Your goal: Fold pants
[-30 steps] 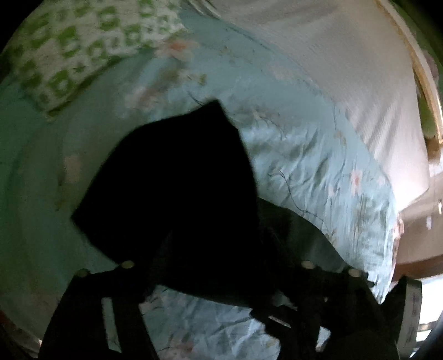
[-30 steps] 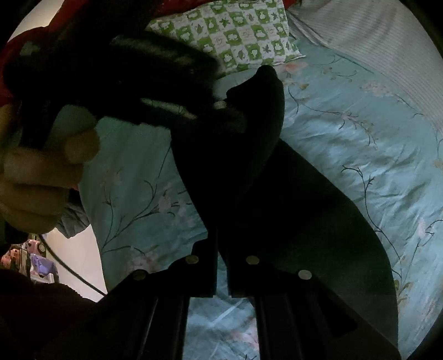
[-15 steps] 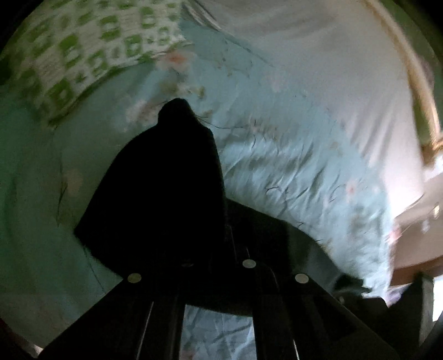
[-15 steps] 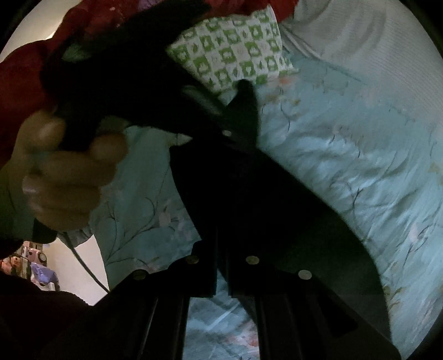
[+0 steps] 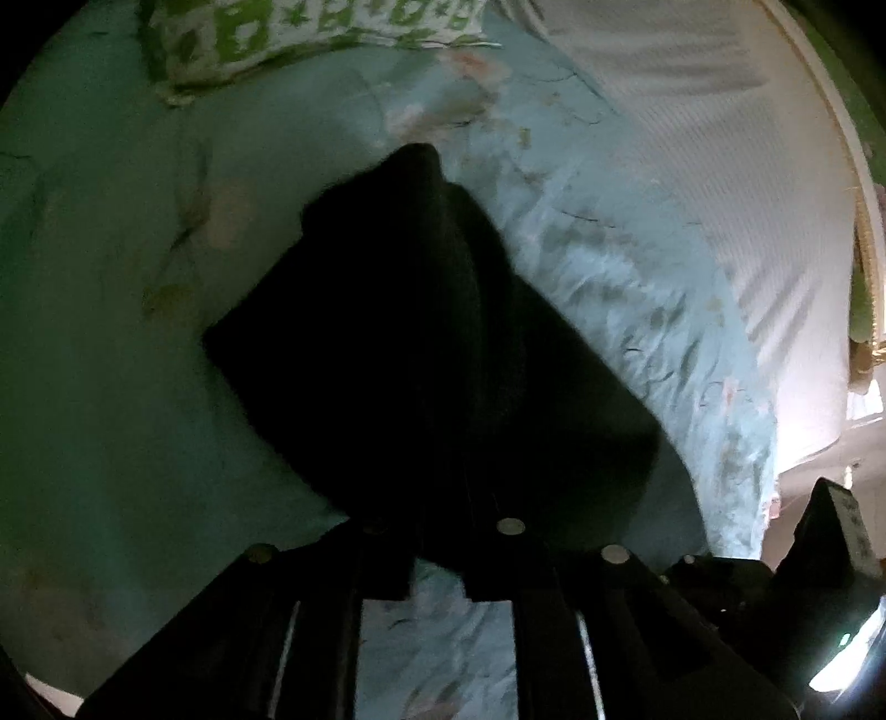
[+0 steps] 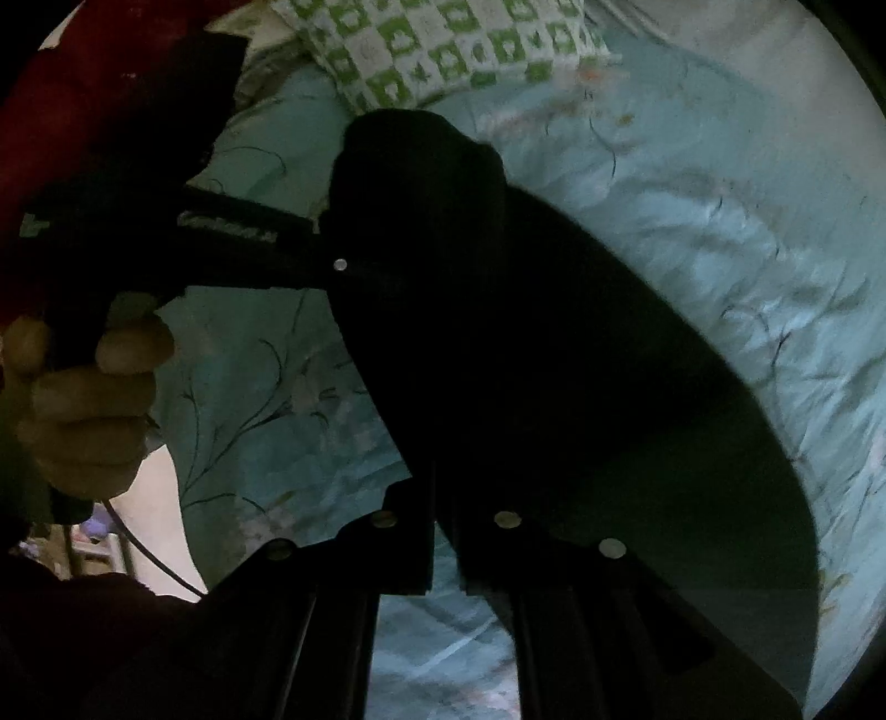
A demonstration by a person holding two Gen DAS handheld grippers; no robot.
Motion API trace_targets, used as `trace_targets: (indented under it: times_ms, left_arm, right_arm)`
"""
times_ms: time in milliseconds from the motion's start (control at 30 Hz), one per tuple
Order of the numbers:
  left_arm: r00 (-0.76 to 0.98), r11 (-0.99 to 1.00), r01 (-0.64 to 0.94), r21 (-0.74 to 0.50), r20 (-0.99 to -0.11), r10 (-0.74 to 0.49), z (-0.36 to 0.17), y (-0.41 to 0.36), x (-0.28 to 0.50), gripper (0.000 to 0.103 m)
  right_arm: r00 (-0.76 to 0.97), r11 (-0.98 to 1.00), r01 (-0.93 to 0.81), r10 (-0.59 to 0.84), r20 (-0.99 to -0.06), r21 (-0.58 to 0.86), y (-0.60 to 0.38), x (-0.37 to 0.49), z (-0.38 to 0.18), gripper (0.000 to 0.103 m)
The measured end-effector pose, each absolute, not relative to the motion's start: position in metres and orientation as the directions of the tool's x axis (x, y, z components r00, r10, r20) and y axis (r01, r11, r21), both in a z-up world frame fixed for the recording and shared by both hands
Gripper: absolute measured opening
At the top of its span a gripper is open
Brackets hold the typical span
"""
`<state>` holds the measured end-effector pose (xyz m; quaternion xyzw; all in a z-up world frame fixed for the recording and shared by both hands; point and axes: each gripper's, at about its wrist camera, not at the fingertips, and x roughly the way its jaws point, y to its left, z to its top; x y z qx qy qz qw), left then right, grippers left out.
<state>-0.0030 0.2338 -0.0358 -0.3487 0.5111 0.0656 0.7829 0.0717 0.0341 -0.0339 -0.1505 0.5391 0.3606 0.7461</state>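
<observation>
The black pants [image 5: 421, 354] hang in front of both cameras over a light blue floral bedsheet [image 5: 637, 288]. My left gripper [image 5: 440, 476] is shut on the pants' edge, its jaws close together and buried in the dark cloth. My right gripper [image 6: 443, 487] is likewise shut on the pants [image 6: 526, 343], which drape up and to the right of it. In the right wrist view the left gripper's body [image 6: 232, 238] and the hand holding it [image 6: 94, 399] show at the left, reaching into the same cloth. The fingertips are hidden by fabric.
A green-and-white checked pillow [image 5: 310, 33] lies at the head of the bed; it also shows in the right wrist view [image 6: 443, 50]. A white striped cover [image 5: 720, 166] lies on the right side of the bed. The bed's edge and floor [image 6: 149, 498] show at lower left.
The left gripper's jaws have closed together on the pants. Both grippers have moved with the cloth toward the pillow, and the pants' top now stands as a narrower peak.
</observation>
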Motion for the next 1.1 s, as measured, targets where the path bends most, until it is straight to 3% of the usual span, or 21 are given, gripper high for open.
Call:
trace_targets:
  times_ms: [67,133,167,200,267,333,667,900,1100]
  left_arm:
    - [0.46,0.749,-0.474,-0.462,-0.856,-0.237,-0.032,0.241,-0.012,0.019]
    - [0.432,0.741,-0.508,-0.438,-0.874,-0.22,-0.029,0.249,-0.02,0.052]
    - [0.423,0.735,-0.525,-0.428,-0.881,-0.211,-0.027,0.253,-0.023,0.059]
    - [0.418,0.721,-0.551,-0.42,-0.887,-0.197,-0.026,0.259,-0.029,0.062]
    - [0.408,0.713,-0.57,-0.408,-0.894,-0.186,-0.024,0.266,-0.034,0.062]
    - [0.362,0.71,-0.595,-0.377,-0.914,-0.183,-0.027,0.273,-0.034,0.072]
    - [0.261,0.699,-0.642,-0.315,-0.947,-0.187,-0.044,0.282,0.004,0.078]
    - [0.259,0.701,-0.651,-0.291,-0.953,-0.155,-0.051,0.284,0.005,0.077]
    - [0.255,0.721,-0.639,-0.268,-0.958,-0.13,-0.054,0.281,0.003,0.073]
  right_arm:
    - [0.113,0.704,-0.675,0.392,-0.913,0.219,0.03,0.075,-0.035,0.013]
    - [0.086,0.708,-0.653,0.422,-0.902,0.269,0.024,0.076,-0.031,0.016]
    - [0.08,0.707,-0.644,0.443,-0.893,0.293,0.02,0.076,-0.027,0.022]
    - [0.08,0.709,-0.635,0.455,-0.887,0.307,0.017,0.075,-0.025,0.026]
    - [0.098,0.723,-0.606,0.482,-0.871,0.332,0.006,0.076,-0.017,0.047]
    - [0.129,0.737,-0.573,0.513,-0.849,0.359,-0.011,0.079,-0.007,0.049]
    - [0.349,0.895,-0.21,0.445,-0.825,0.394,-0.13,0.166,-0.002,0.049]
    - [0.261,0.895,-0.243,0.432,-0.863,0.374,-0.117,0.188,-0.035,0.049]
    - [0.147,0.873,-0.378,0.385,-0.911,0.308,-0.086,0.165,-0.055,0.049]
